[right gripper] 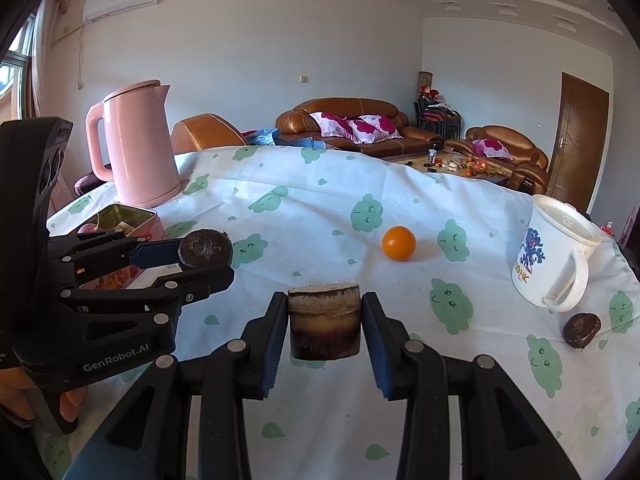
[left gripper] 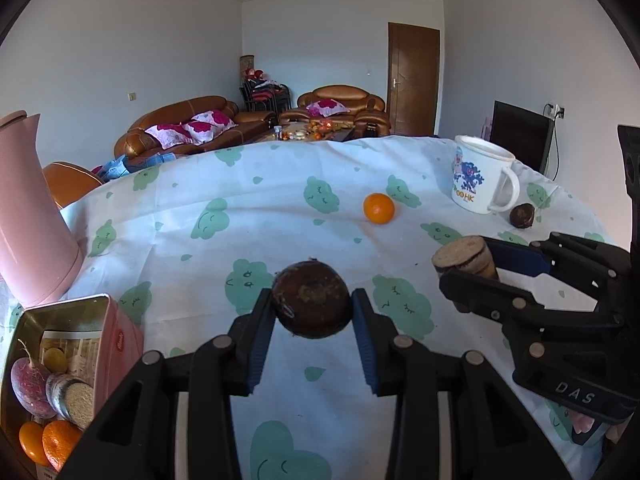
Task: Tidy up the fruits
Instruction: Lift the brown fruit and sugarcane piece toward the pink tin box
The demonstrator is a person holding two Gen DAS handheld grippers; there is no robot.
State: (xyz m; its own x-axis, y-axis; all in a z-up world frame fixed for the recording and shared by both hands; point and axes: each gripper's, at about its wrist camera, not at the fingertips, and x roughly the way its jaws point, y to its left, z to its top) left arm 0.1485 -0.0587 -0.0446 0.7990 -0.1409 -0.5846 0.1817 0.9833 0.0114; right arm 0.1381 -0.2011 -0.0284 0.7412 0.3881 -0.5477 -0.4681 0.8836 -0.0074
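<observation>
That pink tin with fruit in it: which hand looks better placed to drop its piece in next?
Left, probably. The left gripper, holding a dark round fruit, sits right beside the pink tin; the right gripper, holding a cut stalk piece, is farther away.

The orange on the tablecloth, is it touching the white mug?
No, the orange sits alone on the tablecloth, well apart from the white mug.

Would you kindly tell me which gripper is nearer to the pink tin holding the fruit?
Left. The left gripper, shut on a dark round fruit, sits just beside the pink tin; the right gripper, holding a cut cane piece, is farther away.
</observation>
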